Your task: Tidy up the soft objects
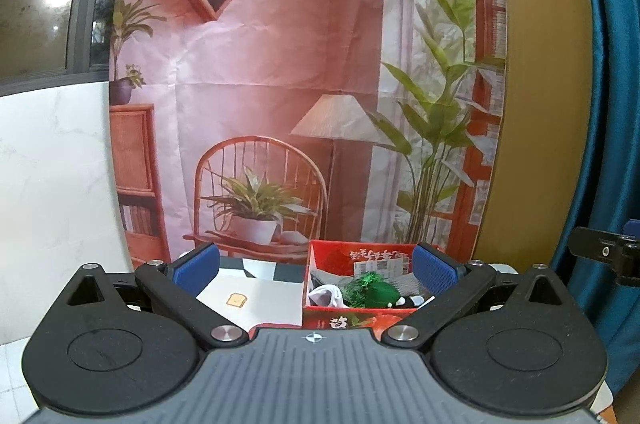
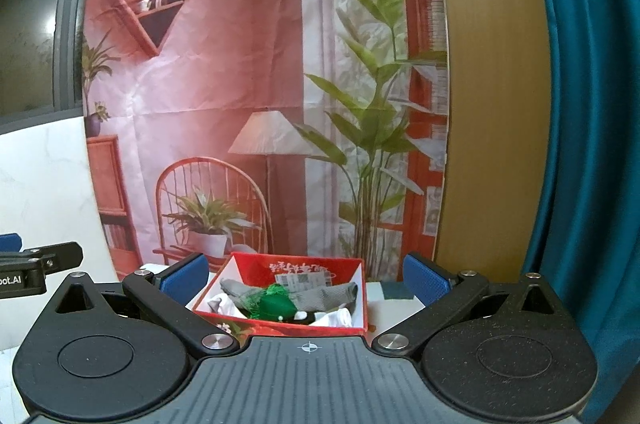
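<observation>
A green plush toy point(image 2: 276, 306) is lying in the middle of the red box point(image 2: 360, 298), tangled with a scrap of green netting and resting on grey socks point(image 2: 336, 294) and white socks point(image 2: 344, 316); something small in black and white is peeking out just beside it, too hidden to name. All of it is looking light, limp and easy to squash, so nothing here is likely to break, but the fabric is likely to slip or drag its neighbours along. The plush is probably best pinched across its rounded body, the socks at a bunched fold rather than a loose end, and the netting may be snagging on whatever gets lifted.

The box is sitting on a white tabletop point(image 1: 260, 298), touching or just beside a white card with a toast picture point(image 1: 237, 300).

The left gripper point(image 1: 316, 270) is hovering in front of the box with its blue pads spread wide and nothing between them. The right gripper point(image 2: 306, 278) is likewise gaping empty, its opening framing the box. Behind everything a printed room backdrop point(image 1: 280, 84) is hanging beside a blue curtain point(image 2: 592, 144).
</observation>
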A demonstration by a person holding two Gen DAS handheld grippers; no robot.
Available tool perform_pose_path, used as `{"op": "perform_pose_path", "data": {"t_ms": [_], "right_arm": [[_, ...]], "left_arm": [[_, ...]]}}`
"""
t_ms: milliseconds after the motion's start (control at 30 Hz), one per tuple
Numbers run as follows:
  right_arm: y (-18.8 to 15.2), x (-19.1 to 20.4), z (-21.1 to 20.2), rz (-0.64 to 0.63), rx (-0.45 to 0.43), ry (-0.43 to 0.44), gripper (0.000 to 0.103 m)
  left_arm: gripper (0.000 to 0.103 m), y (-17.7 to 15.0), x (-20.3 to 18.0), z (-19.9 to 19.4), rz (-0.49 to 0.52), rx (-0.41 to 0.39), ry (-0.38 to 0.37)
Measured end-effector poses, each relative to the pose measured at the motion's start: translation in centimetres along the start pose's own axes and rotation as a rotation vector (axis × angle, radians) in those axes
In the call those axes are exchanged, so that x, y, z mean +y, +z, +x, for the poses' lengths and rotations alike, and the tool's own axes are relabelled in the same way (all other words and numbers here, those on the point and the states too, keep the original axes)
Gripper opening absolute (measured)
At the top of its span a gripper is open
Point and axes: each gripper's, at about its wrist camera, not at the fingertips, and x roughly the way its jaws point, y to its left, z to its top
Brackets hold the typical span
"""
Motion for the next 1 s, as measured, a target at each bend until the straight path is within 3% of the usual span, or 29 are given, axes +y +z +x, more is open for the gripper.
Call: {"op": "perform_pose_path", "data": {"t_ms": [1000], "right_arm": [[-0.20, -0.48, 0.79, 0.019, 0.025, -0.012, 0.103]], "left_arm": [[0.103, -0.07, -0.03, -0.48, -0.005, -0.005, 0.021]]}}
